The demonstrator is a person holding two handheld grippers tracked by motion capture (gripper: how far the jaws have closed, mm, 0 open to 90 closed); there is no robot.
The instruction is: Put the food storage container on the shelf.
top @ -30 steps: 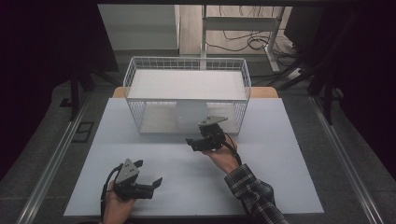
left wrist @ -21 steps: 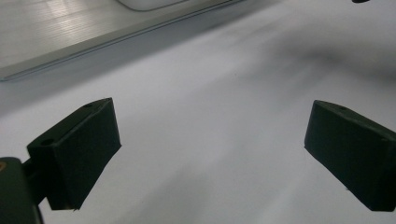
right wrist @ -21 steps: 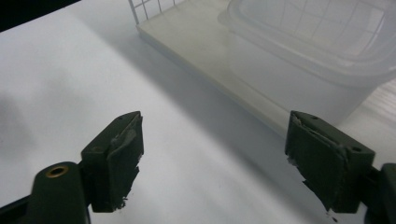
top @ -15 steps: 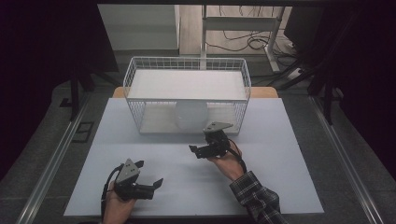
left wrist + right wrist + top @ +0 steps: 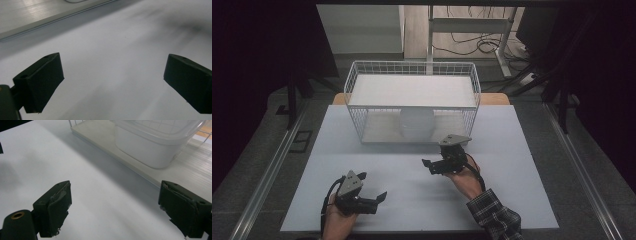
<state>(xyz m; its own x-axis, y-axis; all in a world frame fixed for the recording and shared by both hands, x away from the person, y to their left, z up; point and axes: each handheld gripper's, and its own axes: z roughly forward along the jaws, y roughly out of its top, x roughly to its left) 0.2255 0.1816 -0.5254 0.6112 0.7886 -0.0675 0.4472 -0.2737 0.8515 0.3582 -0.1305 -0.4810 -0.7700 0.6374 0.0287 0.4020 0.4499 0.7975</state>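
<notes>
right gripper (image 5: 432, 166) jaws apart, just been opening, nothing between them, over the tabletop (image 5: 522, 165) near the tub (image 5: 416, 123) in the wire basket (image 5: 357, 82). left gripper (image 5: 379, 198) jaws apart, empty, near edge.

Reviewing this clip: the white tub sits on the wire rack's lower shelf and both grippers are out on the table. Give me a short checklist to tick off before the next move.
1. Right gripper empty: ok. Its jaws have just been opening and stand wide apart with nothing between them.
2. Left gripper empty and open: ok, only bare table between the jaws.
3. White tub seated on the lower shelf of the wire rack: ok, upright, base flat on the shelf.
4. Right gripper apart from the tub: ok, a stretch of table lies between them.
5. Tub's lid or contents: cannot tell; the rim is cut off in the right gripper view.
</notes>
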